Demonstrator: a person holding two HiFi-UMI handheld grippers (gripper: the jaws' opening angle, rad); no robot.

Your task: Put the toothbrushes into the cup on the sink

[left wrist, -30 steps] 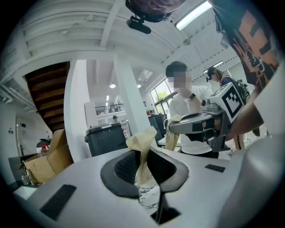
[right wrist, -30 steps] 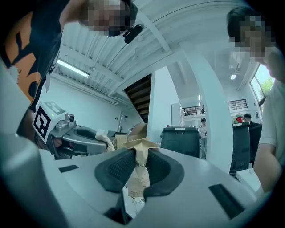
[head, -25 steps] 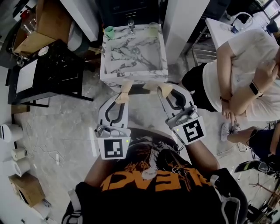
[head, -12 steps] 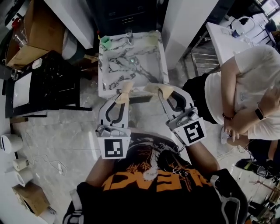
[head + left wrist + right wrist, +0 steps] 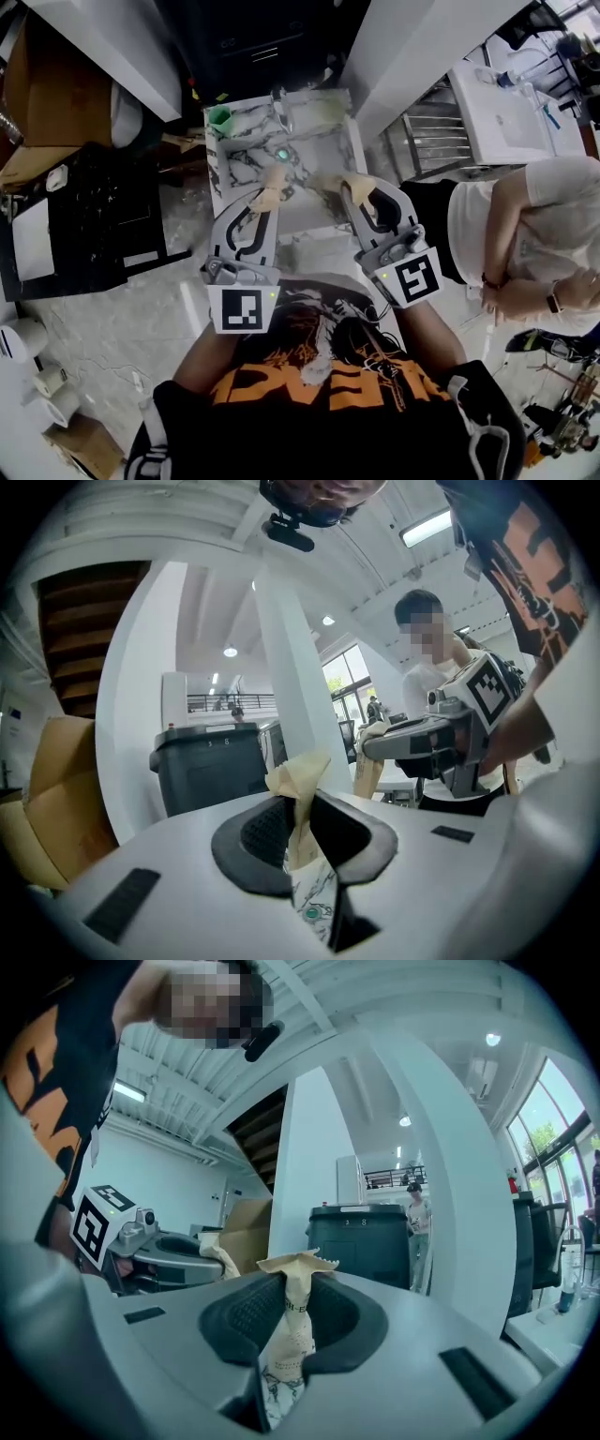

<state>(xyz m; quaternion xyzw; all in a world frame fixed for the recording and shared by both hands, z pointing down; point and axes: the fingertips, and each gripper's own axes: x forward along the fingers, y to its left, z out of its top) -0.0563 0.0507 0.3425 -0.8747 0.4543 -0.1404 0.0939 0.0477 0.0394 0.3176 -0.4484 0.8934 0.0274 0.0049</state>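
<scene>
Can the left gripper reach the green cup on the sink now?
Probably yes: the left gripper, holding a wrapped toothbrush, hangs over the sink's near edge, with nothing between it and the green cup.

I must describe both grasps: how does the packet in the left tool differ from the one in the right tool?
The left packet has a crumpled, folded top; the right packet has a spread top with a zigzag edge. Dark letters show on the right packet, none on the left packet. Both are beige paper, pinched by the left tool and right tool.
</scene>
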